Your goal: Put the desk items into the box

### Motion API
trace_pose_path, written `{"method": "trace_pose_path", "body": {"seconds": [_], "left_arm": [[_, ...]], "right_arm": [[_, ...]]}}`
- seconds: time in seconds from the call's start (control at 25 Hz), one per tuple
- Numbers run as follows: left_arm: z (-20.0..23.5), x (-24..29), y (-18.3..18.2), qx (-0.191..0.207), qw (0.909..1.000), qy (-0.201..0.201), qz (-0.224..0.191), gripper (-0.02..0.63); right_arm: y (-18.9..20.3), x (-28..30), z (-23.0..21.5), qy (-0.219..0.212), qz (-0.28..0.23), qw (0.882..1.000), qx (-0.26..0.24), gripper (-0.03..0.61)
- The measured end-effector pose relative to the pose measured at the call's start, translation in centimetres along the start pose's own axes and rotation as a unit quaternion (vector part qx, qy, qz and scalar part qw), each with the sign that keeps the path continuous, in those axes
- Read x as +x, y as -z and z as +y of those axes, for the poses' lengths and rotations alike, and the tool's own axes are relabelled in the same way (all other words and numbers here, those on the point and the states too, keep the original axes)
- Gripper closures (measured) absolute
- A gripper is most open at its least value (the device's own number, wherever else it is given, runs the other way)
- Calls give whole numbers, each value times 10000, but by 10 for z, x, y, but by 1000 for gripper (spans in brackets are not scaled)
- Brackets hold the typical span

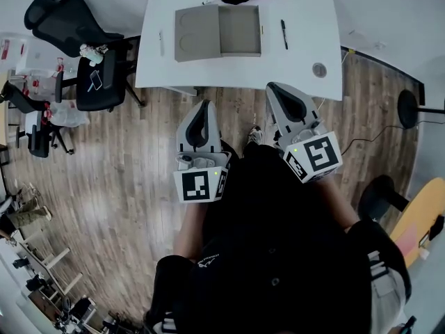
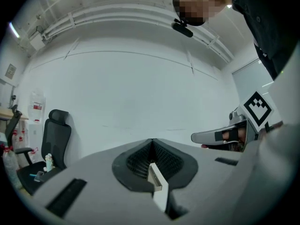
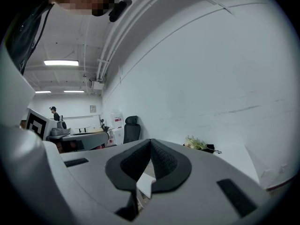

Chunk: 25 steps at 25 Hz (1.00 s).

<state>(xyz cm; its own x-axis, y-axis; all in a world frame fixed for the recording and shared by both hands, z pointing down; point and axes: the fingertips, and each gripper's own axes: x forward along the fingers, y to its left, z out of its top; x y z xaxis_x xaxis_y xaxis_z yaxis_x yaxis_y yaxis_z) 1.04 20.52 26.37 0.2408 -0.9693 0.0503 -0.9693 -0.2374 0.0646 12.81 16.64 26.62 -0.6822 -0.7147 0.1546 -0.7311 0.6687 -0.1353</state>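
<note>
We hold both grippers over the wooden floor [image 1: 125, 179], in front of the white desk [image 1: 306, 19]. The left gripper [image 1: 201, 106] and the right gripper [image 1: 274, 89] have their jaws pressed together, with nothing between them. The open cardboard box [image 1: 217, 32] lies near the desk's front edge, with a black pen [image 1: 284, 34] to its right. A black office chair [image 1: 76, 26] stands left of the desk.

On the table [image 1: 306, 19] a pen [image 1: 284, 33] lies right of the box [image 1: 217, 32]; a chair [image 1: 97, 68] stands left of the table.
</note>
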Motion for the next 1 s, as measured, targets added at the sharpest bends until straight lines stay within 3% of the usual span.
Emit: {"method": "trace_pose_path", "body": {"seconds": [0.32,0.68,1.0], "left_arm": [[1,29,18,-28,9996,206,172,606],[10,96,16,25,9956,925,170,606],[51,163,9,-30,9892,1451,182,606]], "right_arm": [[16,10,-21,219,157,9996,87,580],[10,35,-58,941,223,9952,148,580],[-8,95,-85,1423,264,9894,120,580]]}}
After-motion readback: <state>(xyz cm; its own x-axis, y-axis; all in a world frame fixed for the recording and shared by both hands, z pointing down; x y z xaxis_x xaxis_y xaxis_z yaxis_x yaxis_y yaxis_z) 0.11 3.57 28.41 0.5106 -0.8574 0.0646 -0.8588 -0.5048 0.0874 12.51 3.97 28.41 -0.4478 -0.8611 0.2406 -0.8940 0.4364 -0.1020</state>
